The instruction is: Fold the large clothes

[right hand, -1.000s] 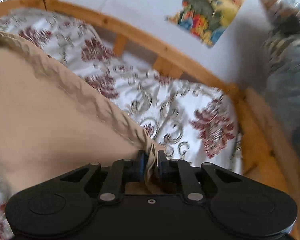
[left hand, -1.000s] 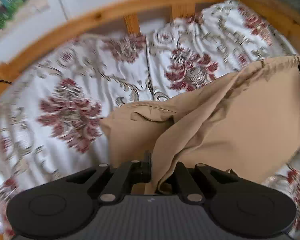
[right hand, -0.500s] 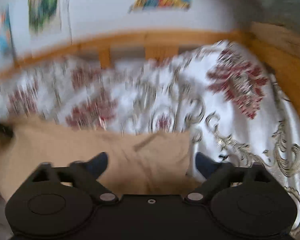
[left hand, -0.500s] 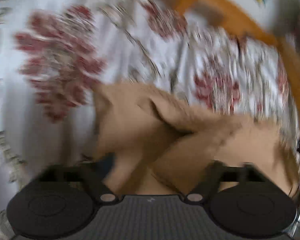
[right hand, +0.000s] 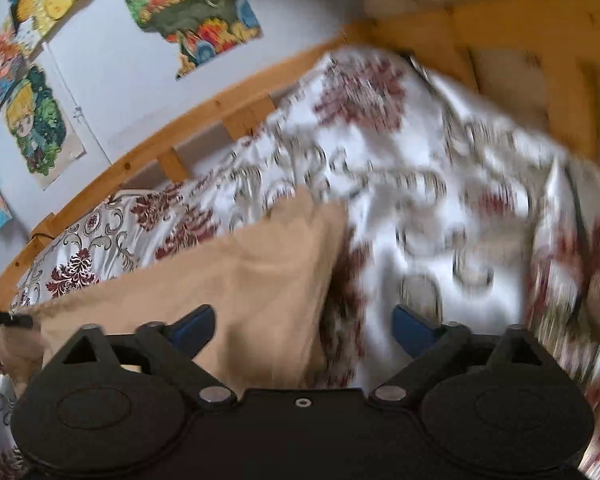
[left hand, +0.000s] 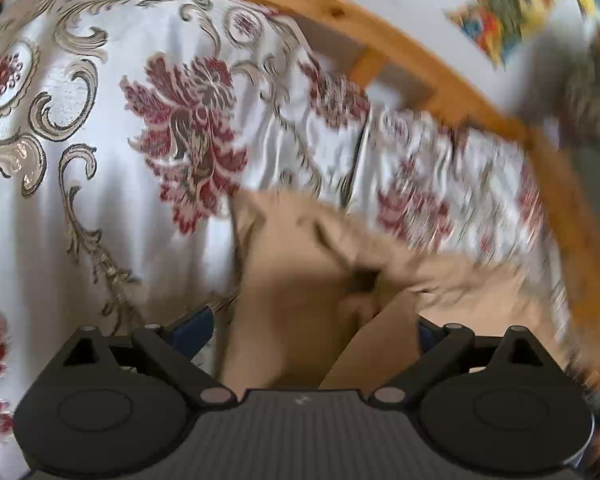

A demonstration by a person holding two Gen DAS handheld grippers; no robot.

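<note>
tan garment down on the floral bedspread, both grippers released

one tan garment (left hand: 300, 280) lies bunched on the one red-flowered white bedspread (left hand: 100, 200), with the wooden bed rail (left hand: 380, 28) behind and five cartoon posters (right hand: 196, 4) on the wall. left gripper (left hand: 312, 328) has its jaws spread wide with cloth loose between them, gripping nothing. right gripper (right hand: 304, 326) is likewise spread over the garment's folded corner (right hand: 260, 280), which covers the bedspread beneath; nothing blocks either one.

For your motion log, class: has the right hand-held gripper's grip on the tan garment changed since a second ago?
Yes. The right hand-held gripper has opened, releasing the tan garment onto the bedspread.
</note>
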